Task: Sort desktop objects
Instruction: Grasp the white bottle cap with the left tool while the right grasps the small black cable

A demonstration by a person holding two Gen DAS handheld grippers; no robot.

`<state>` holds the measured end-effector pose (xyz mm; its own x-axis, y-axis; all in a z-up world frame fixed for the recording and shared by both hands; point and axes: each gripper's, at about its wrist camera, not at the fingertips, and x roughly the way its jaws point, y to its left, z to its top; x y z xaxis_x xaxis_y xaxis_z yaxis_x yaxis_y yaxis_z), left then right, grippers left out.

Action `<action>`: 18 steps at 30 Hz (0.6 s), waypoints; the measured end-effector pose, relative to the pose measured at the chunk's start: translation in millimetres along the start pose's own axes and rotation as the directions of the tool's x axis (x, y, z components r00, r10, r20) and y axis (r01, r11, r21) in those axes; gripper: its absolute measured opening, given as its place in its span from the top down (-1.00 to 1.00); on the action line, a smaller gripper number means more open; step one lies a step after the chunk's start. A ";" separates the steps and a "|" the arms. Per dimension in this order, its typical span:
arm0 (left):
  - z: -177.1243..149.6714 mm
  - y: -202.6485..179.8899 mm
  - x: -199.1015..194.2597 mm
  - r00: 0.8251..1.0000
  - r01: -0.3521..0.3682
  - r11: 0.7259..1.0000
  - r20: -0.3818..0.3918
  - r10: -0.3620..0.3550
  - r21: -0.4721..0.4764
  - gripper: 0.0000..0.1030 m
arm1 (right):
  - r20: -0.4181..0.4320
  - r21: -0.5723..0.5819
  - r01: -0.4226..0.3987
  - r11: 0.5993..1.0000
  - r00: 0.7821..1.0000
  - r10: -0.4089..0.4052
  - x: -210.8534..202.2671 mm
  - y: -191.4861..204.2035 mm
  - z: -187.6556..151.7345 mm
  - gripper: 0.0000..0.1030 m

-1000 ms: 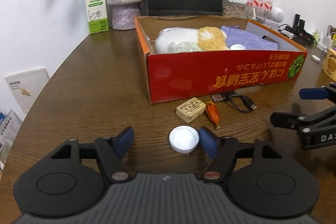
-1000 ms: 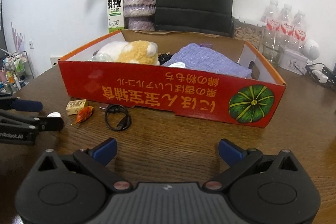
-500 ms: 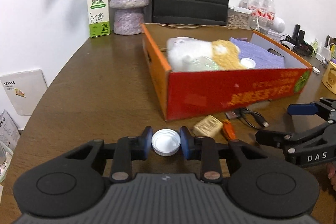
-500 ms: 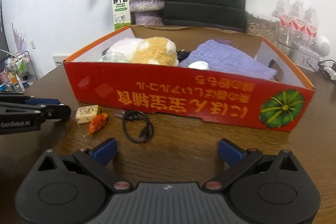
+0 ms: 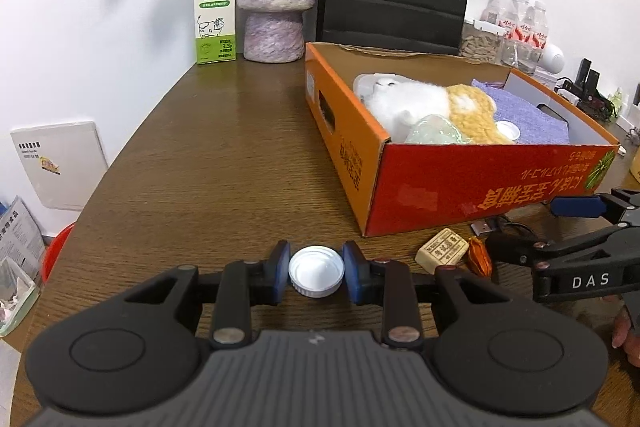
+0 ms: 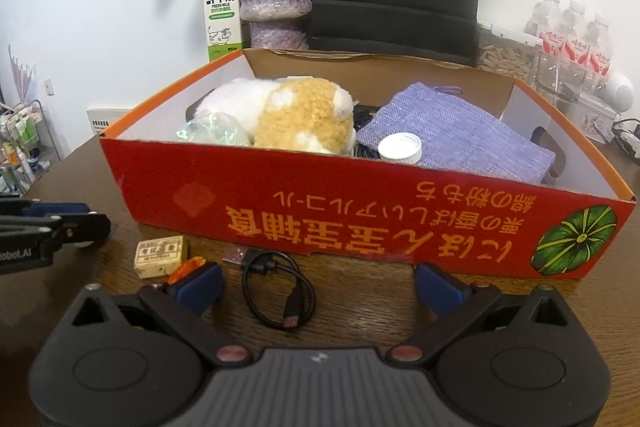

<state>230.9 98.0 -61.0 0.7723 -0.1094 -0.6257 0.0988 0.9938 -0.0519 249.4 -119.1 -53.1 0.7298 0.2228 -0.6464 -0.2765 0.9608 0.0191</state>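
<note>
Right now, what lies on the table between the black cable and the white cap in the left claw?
A tan block and an orange wrapped item, side by side. The left wrist view shows them between the cap and the cable.

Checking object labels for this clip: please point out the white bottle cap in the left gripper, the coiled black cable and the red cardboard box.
white bottle cap (image 5: 316,270), left wrist view, its inner face.
coiled black cable (image 6: 279,289), right wrist view, near the coil's middle.
red cardboard box (image 6: 360,219), right wrist view, its printed front wall.
</note>
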 end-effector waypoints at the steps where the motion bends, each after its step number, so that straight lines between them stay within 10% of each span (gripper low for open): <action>1: -0.2 0.0 -0.4 1.000 0.000 1.000 0.001 0.000 0.000 0.43 | 0.000 -0.001 -0.003 1.000 1.000 0.003 0.2 0.0 0.4 -1.00; 5: -1.5 -0.9 -1.5 1.000 -0.004 1.000 0.006 0.004 0.007 0.43 | 0.007 -0.009 -0.017 1.000 1.000 0.017 -1.7 1.3 0.2 -0.94; 12: -3.8 1.6 -3.8 1.000 0.006 1.000 0.010 -0.006 -0.003 0.43 | 0.049 -0.006 -0.090 0.996 0.995 0.091 -15.2 2.0 0.0 0.42; 18: -4.7 2.0 -6.1 1.000 0.014 1.000 0.020 -0.014 -0.002 0.43 | 0.058 -0.013 -0.125 0.992 0.990 0.125 -21.3 2.8 -1.2 0.60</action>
<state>223.5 100.7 -60.9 0.7830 -0.1236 -0.6096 0.1083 0.9922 -0.0621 232.3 -121.4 -40.1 0.7246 0.3505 -0.5935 -0.3734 0.9233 0.0894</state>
